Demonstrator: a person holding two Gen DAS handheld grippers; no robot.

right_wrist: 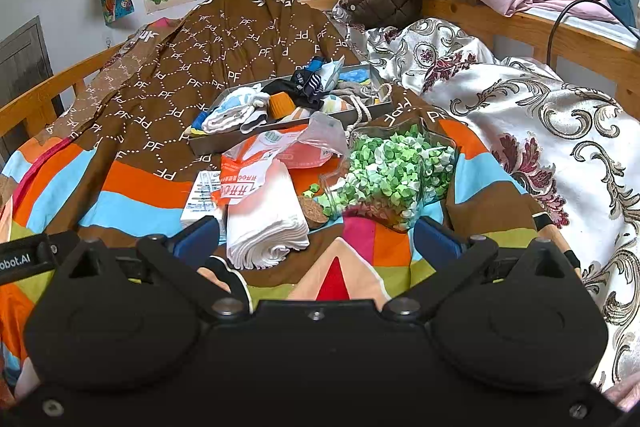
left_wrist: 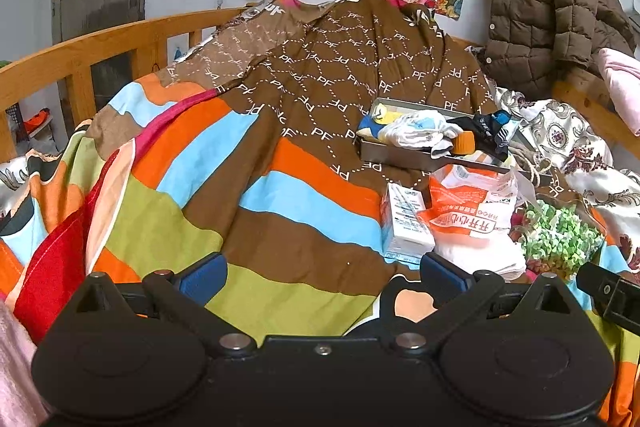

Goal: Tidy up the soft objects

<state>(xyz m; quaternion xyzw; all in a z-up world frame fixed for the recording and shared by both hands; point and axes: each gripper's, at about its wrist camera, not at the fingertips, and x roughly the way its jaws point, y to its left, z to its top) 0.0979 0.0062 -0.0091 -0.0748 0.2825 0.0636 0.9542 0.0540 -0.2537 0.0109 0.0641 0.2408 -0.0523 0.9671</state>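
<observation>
Left gripper and right gripper: both spread wide, holding nothing, low over bed. Striped quilt, broad and soft, open room at left. Metal tray mid-bed, long axis slanting left-near to right-far, heaped with socks. Folded white cloth stack between right gripper's fingers, long axis toward tray. Jar of green paper stars just beside.

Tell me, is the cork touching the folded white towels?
Touching. The right wrist view shows the cork lying pressed against the right edge of the folded white towels, with no bedspread visible between them.
</observation>
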